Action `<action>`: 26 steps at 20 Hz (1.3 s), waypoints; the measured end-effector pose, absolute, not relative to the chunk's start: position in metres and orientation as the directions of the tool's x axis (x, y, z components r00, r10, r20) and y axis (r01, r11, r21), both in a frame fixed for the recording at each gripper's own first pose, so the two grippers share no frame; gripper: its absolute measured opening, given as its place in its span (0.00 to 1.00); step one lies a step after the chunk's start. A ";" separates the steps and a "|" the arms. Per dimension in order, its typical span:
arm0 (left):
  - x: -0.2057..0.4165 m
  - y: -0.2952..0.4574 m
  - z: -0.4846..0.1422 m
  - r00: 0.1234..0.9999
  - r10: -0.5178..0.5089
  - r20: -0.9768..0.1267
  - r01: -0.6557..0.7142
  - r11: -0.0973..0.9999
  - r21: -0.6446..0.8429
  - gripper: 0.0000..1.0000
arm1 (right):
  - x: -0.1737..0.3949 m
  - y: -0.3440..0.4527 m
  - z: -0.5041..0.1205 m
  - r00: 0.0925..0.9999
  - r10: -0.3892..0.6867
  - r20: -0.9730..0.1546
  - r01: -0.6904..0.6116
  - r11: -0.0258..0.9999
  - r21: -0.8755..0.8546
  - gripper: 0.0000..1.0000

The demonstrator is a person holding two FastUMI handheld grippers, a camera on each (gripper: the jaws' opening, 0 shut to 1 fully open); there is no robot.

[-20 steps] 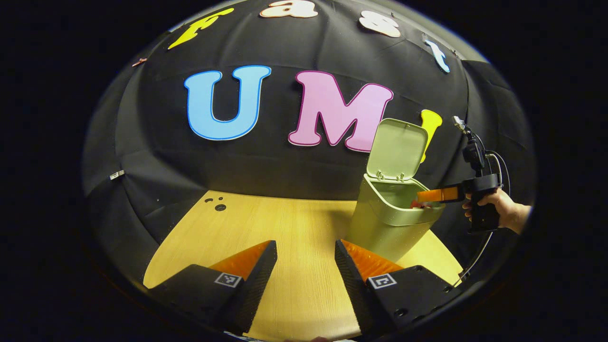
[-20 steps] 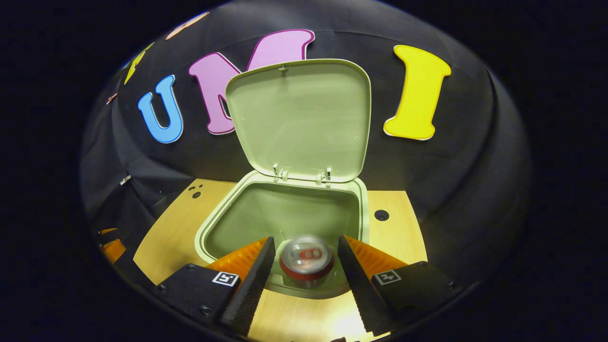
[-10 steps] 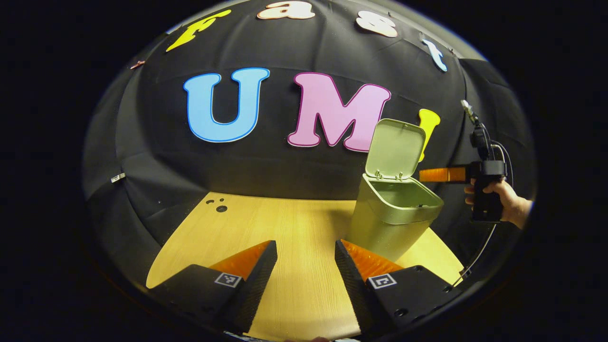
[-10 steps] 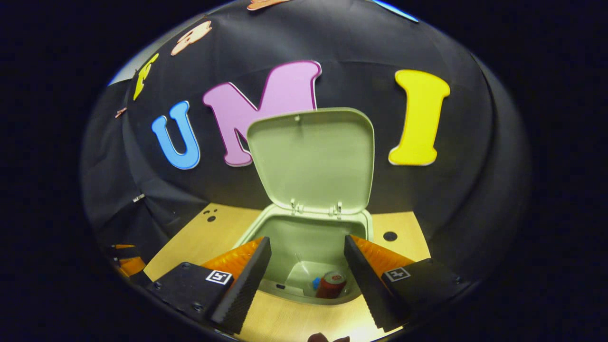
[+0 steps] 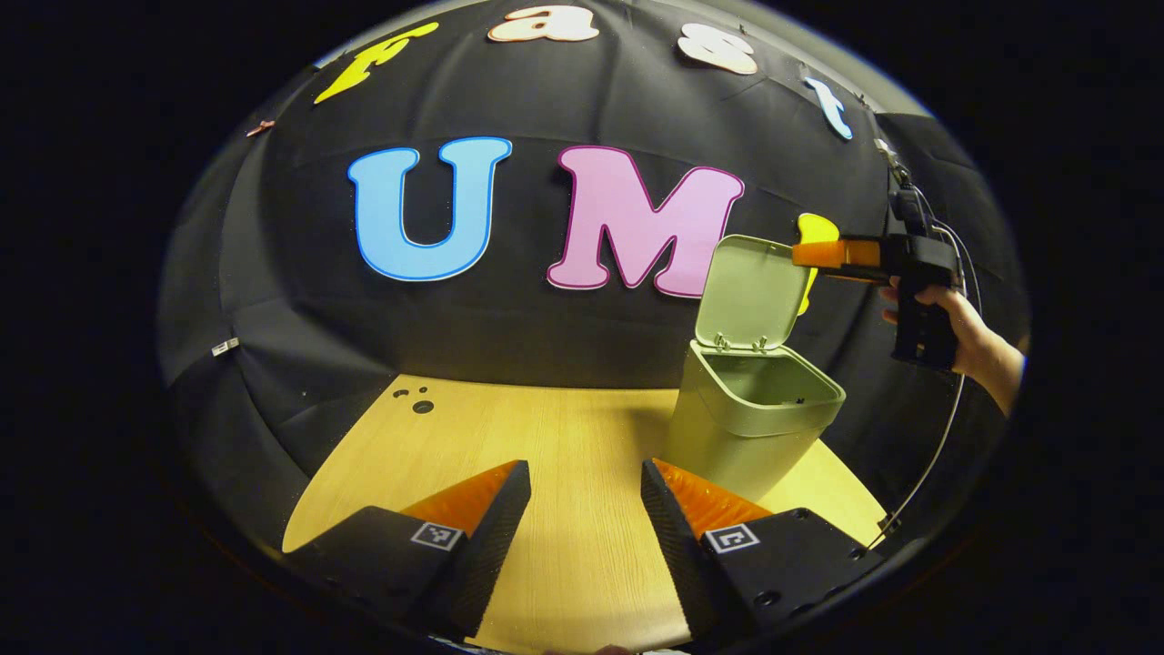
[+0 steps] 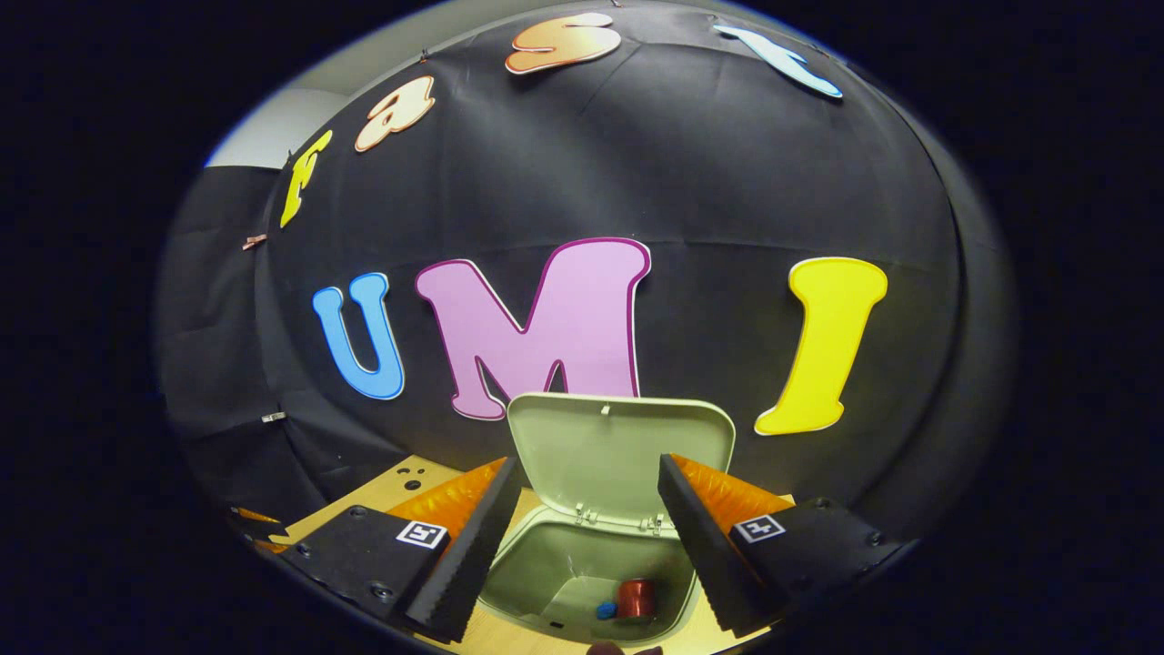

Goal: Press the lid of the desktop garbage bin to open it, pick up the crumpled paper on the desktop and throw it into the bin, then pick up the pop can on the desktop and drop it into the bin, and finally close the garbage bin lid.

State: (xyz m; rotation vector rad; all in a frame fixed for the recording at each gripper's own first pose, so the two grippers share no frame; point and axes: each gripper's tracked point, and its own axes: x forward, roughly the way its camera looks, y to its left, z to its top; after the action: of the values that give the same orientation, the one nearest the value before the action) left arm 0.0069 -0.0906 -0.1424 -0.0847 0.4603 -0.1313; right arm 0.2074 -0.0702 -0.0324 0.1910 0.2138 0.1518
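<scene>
The pale green bin (image 5: pixel 738 437) stands on the right of the wooden table (image 5: pixel 546 437), its lid (image 5: pixel 753 291) tipped up and open. In the right gripper view I look down past the lid (image 6: pixel 618 441) into the bin (image 6: pixel 523 582); the red pop can (image 6: pixel 637 598) lies on its bottom beside a small blue item (image 6: pixel 605 610). My right gripper (image 6: pixel 589 466) is open and holds nothing, raised above the bin. In the left gripper view the right gripper (image 5: pixel 805 254) sits level with the lid's top edge, held by a hand (image 5: pixel 955 323). My left gripper (image 5: pixel 582 487) hangs open over the table's front.
Small dark holes (image 5: pixel 422 407) mark the table's far left corner. The booth's black cloth wall (image 5: pixel 509 318) rises right behind the table and bin. A cable (image 5: pixel 937 455) hangs down from the right gripper past the table's right edge.
The can left the right gripper's open fingers and dropped to the bin's bottom. The right gripper then rose from the bin's mouth to the lid's top edge. The left gripper stayed put.
</scene>
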 end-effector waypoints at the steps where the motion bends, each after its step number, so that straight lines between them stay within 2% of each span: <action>1: 0.006 -0.089 -0.143 0.888 -0.141 -0.437 0.103 0.989 -0.109 0.83 | 0.214 -0.072 -0.023 0.972 0.162 -0.172 -0.128 0.973 0.194 0.98; 4: 0.003 -0.086 -0.143 0.889 -0.129 -0.440 0.087 0.990 -0.115 0.82 | 0.237 -0.079 0.006 0.986 0.137 -0.093 -0.122 0.982 0.146 0.98; 6: 0.002 -0.083 -0.145 0.888 -0.118 -0.445 0.074 0.990 -0.116 0.82 | 0.247 -0.079 0.013 0.987 0.133 -0.085 -0.123 0.986 0.115 0.98; 12: -0.003 -0.070 -0.147 0.888 -0.089 -0.452 0.041 0.993 -0.115 0.81 | 0.284 -0.088 -0.003 0.990 0.096 -0.105 -0.082 0.988 0.131 0.97; 16: -0.004 -0.067 -0.149 0.887 -0.078 -0.456 0.027 0.993 -0.117 0.82 | 0.297 -0.088 -0.024 0.983 0.093 -0.160 -0.072 0.989 0.132 0.97; 21: -0.005 -0.065 -0.154 0.884 -0.075 -0.461 0.020 0.992 -0.123 0.82 | 0.292 -0.087 -0.029 0.977 0.108 -0.185 -0.071 0.978 0.197 0.98; 26: -0.004 -0.068 -0.157 0.883 -0.090 -0.460 0.032 0.991 -0.133 0.82 | 0.263 -0.079 -0.033 0.971 0.133 -0.200 -0.094 0.977 0.192 0.98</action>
State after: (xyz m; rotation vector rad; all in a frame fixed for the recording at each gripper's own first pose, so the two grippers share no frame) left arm -0.0041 -0.0681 -0.1568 -0.1236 0.4842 -0.0637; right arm 0.2634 -0.0789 -0.0332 0.1821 0.2140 0.1150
